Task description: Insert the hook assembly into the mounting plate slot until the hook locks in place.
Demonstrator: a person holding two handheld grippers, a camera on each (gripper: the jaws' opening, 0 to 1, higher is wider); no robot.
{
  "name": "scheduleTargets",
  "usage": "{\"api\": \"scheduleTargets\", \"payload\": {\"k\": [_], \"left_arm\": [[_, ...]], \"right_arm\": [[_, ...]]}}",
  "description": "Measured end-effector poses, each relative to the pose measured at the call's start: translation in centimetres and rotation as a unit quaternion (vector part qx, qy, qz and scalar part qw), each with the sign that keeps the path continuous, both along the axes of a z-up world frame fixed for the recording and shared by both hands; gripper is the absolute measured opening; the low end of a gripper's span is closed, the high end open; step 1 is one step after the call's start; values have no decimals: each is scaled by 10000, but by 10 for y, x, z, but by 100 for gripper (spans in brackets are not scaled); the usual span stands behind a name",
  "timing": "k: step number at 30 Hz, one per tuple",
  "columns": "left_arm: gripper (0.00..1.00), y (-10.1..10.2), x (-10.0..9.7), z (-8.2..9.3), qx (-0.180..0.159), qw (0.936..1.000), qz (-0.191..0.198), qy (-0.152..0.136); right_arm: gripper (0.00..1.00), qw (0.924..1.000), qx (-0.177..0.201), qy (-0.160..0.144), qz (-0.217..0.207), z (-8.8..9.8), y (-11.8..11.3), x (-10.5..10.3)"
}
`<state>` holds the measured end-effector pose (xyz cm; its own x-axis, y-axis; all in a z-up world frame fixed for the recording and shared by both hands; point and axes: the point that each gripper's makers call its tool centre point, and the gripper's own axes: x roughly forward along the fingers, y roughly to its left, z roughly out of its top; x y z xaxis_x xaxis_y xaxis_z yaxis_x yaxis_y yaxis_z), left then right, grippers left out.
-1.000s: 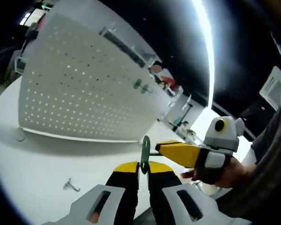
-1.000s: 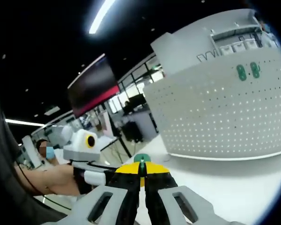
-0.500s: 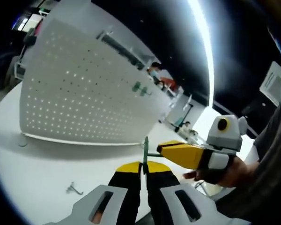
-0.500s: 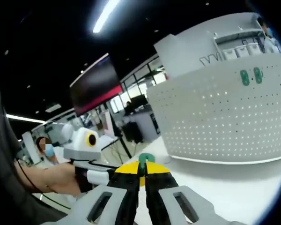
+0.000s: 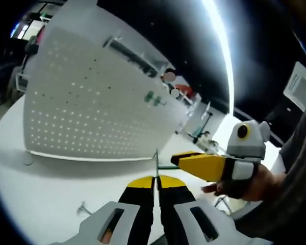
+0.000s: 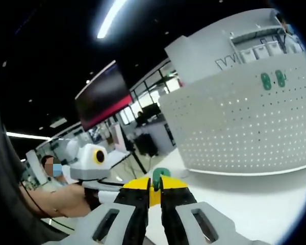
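In the left gripper view, the left claw (image 5: 155,184) rises from 6 o'clock with its yellow-tipped jaws pressed together on the lower edge of a thin green plate (image 5: 156,162), seen edge-on and standing upright above the tips. The right claw (image 5: 179,161) reaches in from 3 o'clock, held by a hand (image 5: 245,186), its yellow jaws closed on a slim green stem that runs sideways to meet the plate. Beyond them, from 9 to 1 o'clock, stands a white pegboard (image 5: 86,102) on the white tabletop (image 5: 46,189), with two green mounting pieces (image 5: 154,98) fixed on its face toward 1 o'clock. A small metal hook (image 5: 83,208) lies loose on the tabletop at 7 o'clock.

In the right gripper view, the right claw (image 6: 154,185) comes up from 6 o'clock, jaws nearly closed on a green hook assembly (image 6: 160,175) whose rounded top pokes out just above the tips. The left claw's body (image 6: 94,162) and the hand holding it sit at 8 o'clock. The pegboard (image 6: 234,122) stands at 2 to 3 o'clock, well apart from the hook assembly, the two green pieces (image 6: 273,80) high on it.
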<state>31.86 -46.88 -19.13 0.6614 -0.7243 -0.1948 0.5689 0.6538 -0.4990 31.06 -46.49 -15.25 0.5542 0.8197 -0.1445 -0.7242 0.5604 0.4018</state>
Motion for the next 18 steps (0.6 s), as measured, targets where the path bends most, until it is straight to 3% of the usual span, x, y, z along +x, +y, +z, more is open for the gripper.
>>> {"api": "scheduleTargets", "payload": {"k": [5, 9, 18], "left_arm": [[1, 5, 4, 1, 187, 9997, 70, -122], [2, 8, 5, 0, 276, 9994, 117, -179], [2, 7, 6, -1, 575, 9975, 148, -373]], "right_arm": [[5, 10000, 17, -34, -5, 3, -4, -1], [3, 9996, -202, -214, 9, -3, -8, -3], [9, 9998, -175, -69, 30, -5, -8, -7]]}}
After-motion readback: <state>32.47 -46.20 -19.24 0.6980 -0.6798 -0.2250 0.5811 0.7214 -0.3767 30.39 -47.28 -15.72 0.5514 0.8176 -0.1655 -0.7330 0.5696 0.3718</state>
